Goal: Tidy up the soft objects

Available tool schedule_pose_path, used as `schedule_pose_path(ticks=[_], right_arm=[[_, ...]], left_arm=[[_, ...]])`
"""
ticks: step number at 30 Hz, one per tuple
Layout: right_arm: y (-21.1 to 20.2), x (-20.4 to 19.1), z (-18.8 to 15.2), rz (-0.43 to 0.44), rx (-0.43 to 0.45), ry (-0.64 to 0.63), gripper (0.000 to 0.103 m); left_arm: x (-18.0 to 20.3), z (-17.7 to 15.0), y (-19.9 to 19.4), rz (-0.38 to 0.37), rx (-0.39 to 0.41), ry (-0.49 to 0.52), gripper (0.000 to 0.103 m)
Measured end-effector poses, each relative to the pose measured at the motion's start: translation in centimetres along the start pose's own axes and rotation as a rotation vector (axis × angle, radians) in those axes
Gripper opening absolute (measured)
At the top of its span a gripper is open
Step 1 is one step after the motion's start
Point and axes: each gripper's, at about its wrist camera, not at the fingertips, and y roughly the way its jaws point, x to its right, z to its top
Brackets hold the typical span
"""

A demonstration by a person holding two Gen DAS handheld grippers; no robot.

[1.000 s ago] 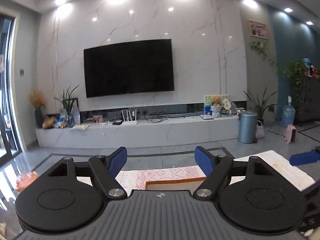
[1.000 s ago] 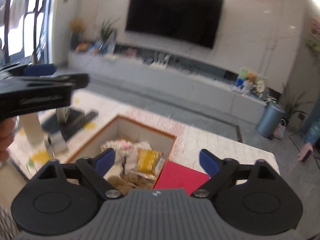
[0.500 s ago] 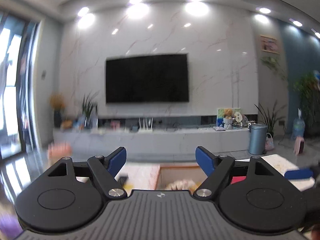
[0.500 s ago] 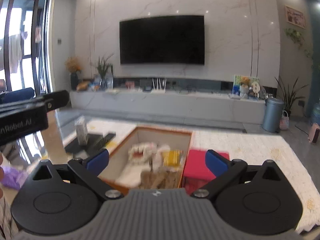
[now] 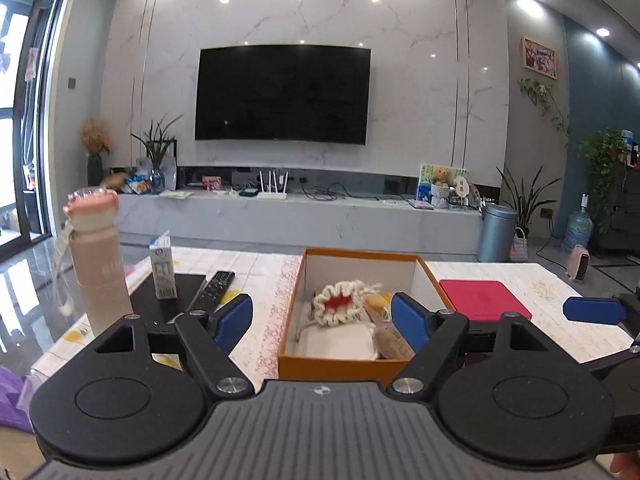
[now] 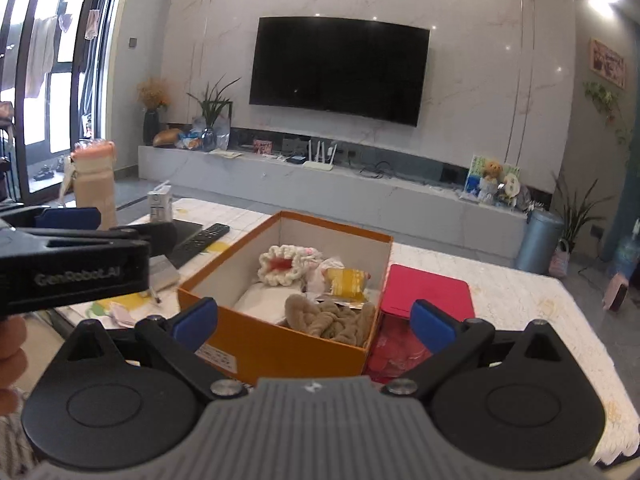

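Orange cardboard box (image 6: 280, 344) sits open on the pale patterned table (image 6: 520, 304), gathering the soft things: a cream crocheted scrunchie (image 6: 282, 266), a beige knitted piece (image 6: 332, 320), a folded white cloth (image 5: 340, 342). A red lid (image 6: 428, 286) lies just beside it, likely set off to keep the box reachable. I hold my left gripper (image 5: 322, 316) and right gripper (image 6: 314, 316) above the near edge, both spread wide and empty, seemingly ready to reach in.
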Motion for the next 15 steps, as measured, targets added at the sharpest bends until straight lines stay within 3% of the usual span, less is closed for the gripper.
schedule_pose_path(ticks=[5,15], right_arm=[[0.0,0.2,-0.2,0.043,0.004,0.05,0.1],[-0.1,-0.2,-0.3,-0.002,-0.008,0.006,0.1]], left_arm=[[0.1,-0.5,0.1,-0.011,-0.028,0.003,0.093],[0.9,-1.1,-0.3,-0.023,-0.017,0.035,0.093]])
